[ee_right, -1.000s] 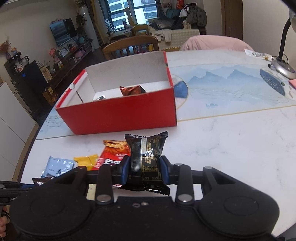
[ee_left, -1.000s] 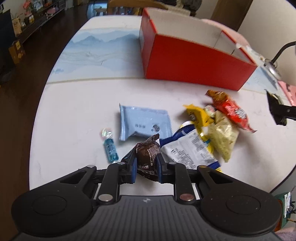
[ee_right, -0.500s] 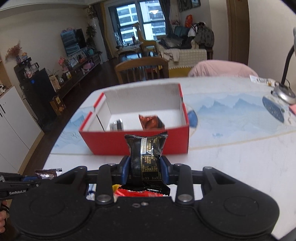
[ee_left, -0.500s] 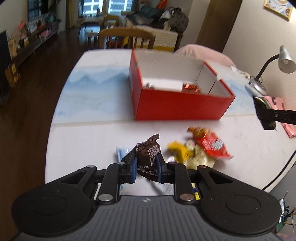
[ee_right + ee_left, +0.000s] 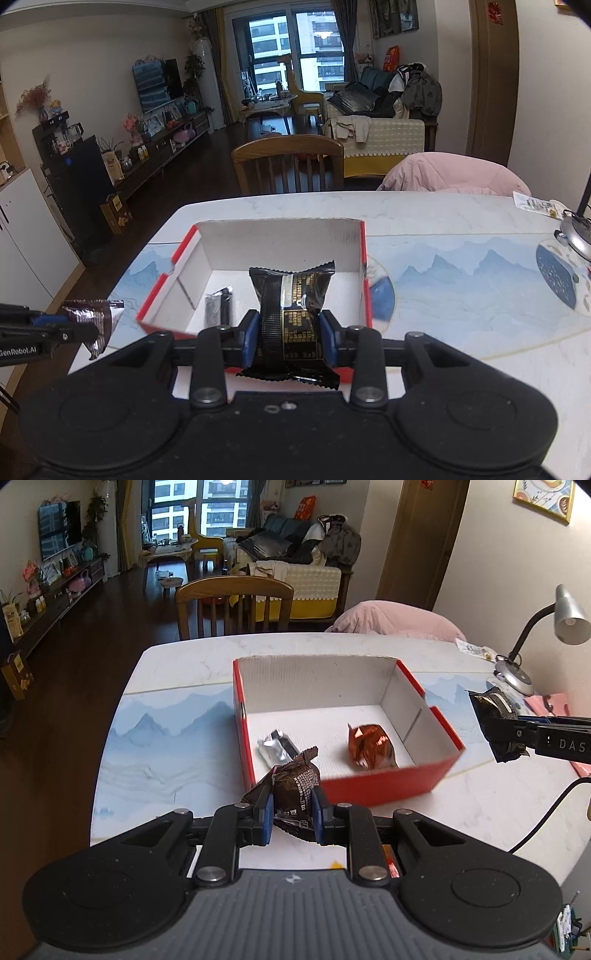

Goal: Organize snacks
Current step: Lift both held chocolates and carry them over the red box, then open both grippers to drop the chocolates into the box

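Observation:
My left gripper (image 5: 292, 814) is shut on a brown snack packet (image 5: 295, 786), held in the air just before the near wall of the red box (image 5: 388, 786). My right gripper (image 5: 289, 341) is shut on a black snack packet (image 5: 291, 314), held over the near edge of the red box (image 5: 364, 258). Inside the box lie a silver packet (image 5: 275, 747) and an orange-brown foil packet (image 5: 371, 746). The right gripper with its black packet (image 5: 495, 720) shows at the right of the left wrist view; the left one with its brown packet (image 5: 94, 319) shows at the left of the right wrist view.
The box stands on a white table with a blue mountain-print mat (image 5: 166, 734). A desk lamp (image 5: 517, 672) and its cable (image 5: 546, 819) are at the table's right. A wooden chair (image 5: 232, 605) and a pink-covered chair (image 5: 391, 618) stand behind the table.
Both grippers rose and moved forward toward the red box with their packets. The loose snacks on the table dropped out of view below them.

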Action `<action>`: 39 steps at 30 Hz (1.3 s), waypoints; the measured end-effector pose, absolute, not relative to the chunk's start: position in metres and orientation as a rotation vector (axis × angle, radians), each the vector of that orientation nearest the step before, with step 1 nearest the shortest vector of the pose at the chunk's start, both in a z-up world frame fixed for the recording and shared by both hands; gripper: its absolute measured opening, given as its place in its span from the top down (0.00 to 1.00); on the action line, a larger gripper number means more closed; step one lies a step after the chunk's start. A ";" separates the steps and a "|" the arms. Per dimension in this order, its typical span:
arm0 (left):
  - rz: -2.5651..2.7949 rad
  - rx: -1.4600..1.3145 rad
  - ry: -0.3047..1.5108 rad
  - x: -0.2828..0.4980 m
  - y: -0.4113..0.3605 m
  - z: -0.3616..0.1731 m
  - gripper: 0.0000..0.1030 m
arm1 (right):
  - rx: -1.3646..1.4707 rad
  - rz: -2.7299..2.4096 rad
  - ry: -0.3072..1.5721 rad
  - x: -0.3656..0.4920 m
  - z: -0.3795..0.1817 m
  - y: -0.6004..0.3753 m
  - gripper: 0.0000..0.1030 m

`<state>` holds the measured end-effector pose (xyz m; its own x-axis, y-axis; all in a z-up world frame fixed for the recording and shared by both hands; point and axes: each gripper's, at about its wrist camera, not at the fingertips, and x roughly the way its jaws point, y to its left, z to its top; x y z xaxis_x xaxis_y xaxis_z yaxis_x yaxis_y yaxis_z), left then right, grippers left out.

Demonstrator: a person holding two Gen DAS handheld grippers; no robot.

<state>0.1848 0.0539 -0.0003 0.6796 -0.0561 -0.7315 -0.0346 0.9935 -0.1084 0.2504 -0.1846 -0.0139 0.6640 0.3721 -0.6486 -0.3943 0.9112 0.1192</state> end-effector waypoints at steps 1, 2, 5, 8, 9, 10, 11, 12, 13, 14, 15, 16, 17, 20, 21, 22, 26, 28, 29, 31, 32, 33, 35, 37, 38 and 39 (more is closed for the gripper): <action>-0.004 -0.108 0.827 0.193 0.053 0.000 0.80 | -0.035 0.431 0.729 0.258 -0.015 -0.184 0.67; 0.001 -0.104 0.832 0.201 0.052 0.000 0.80 | -0.038 0.434 0.734 0.265 -0.016 -0.184 0.67; 0.005 -0.104 0.854 0.227 0.051 0.000 0.80 | -0.058 0.444 0.755 0.286 -0.020 -0.182 0.67; 0.005 -0.090 0.880 0.254 0.047 -0.002 0.80 | -0.084 0.457 0.786 0.307 -0.029 -0.178 0.67; 0.004 -0.085 0.893 0.262 0.046 -0.005 0.80 | -0.096 0.465 0.799 0.314 -0.032 -0.176 0.67; 0.003 -0.082 0.907 0.271 0.045 -0.007 0.80 | -0.106 0.471 0.813 0.320 -0.036 -0.174 0.67; 0.003 -0.082 0.921 0.279 0.044 -0.009 0.80 | -0.114 0.474 0.825 0.326 -0.040 -0.172 0.67; 0.001 -0.081 0.936 0.286 0.042 -0.012 0.80 | -0.126 0.481 0.839 0.332 -0.045 -0.170 0.67; 0.000 -0.080 0.951 0.293 0.041 -0.015 0.80 | -0.137 0.488 0.854 0.337 -0.049 -0.167 0.67; 0.004 -0.079 0.964 0.301 0.041 -0.018 0.80 | -0.146 0.491 0.866 0.343 -0.053 -0.164 0.67; 0.009 -0.077 0.978 0.307 0.040 -0.022 0.80 | -0.154 0.496 0.876 0.346 -0.056 -0.162 0.67; 0.013 -0.076 0.993 0.313 0.040 -0.025 0.80 | -0.161 0.503 0.887 0.350 -0.059 -0.159 0.67; 0.022 -0.074 1.005 0.318 0.040 -0.029 0.80 | -0.168 0.507 0.896 0.354 -0.063 -0.157 0.67; 0.035 -0.064 1.041 0.333 0.041 -0.039 0.80 | -0.181 0.523 0.920 0.365 -0.073 -0.151 0.67; 0.039 -0.059 1.051 0.337 0.040 -0.042 0.80 | -0.185 0.526 0.928 0.369 -0.076 -0.149 0.67; 0.041 -0.050 1.062 0.341 0.039 -0.045 0.80 | -0.191 0.530 0.934 0.372 -0.079 -0.146 0.67; 0.046 -0.034 1.100 0.353 0.037 -0.058 0.80 | -0.207 0.562 0.957 0.378 -0.089 -0.135 0.67; 0.050 -0.025 1.119 0.357 0.036 -0.065 0.80 | -0.220 0.576 0.966 0.379 -0.093 -0.131 0.67; 0.051 -0.019 1.127 0.359 0.035 -0.068 0.80 | -0.225 0.583 0.969 0.379 -0.094 -0.129 0.67; 0.055 -0.012 1.142 0.362 0.033 -0.073 0.80 | -0.243 0.589 0.979 0.380 -0.098 -0.126 0.67; 0.055 -0.011 1.151 0.363 0.033 -0.076 0.80 | -0.249 0.590 0.982 0.380 -0.099 -0.125 0.66; 0.053 -0.011 1.161 0.364 0.033 -0.078 0.80 | -0.254 0.589 0.988 0.380 -0.101 -0.125 0.66; 0.053 -0.005 1.179 0.366 0.032 -0.084 0.80 | -0.252 0.588 0.998 0.381 -0.104 -0.125 0.66; 0.053 -0.006 1.192 0.367 0.032 -0.088 0.80 | -0.244 0.593 1.001 0.381 -0.105 -0.125 0.66; 0.052 -0.009 1.200 0.366 0.032 -0.090 0.80 | -0.243 0.594 1.004 0.381 -0.105 -0.125 0.66; 0.053 -0.010 1.205 0.367 0.032 -0.091 0.80 | -0.239 0.595 1.006 0.382 -0.105 -0.126 0.66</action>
<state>0.3666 0.0316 -0.0914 0.3567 0.0359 -0.9335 -0.0464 0.9987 0.0207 0.3815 -0.1256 -0.1050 0.3941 0.3572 -0.8468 -0.5705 0.8175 0.0794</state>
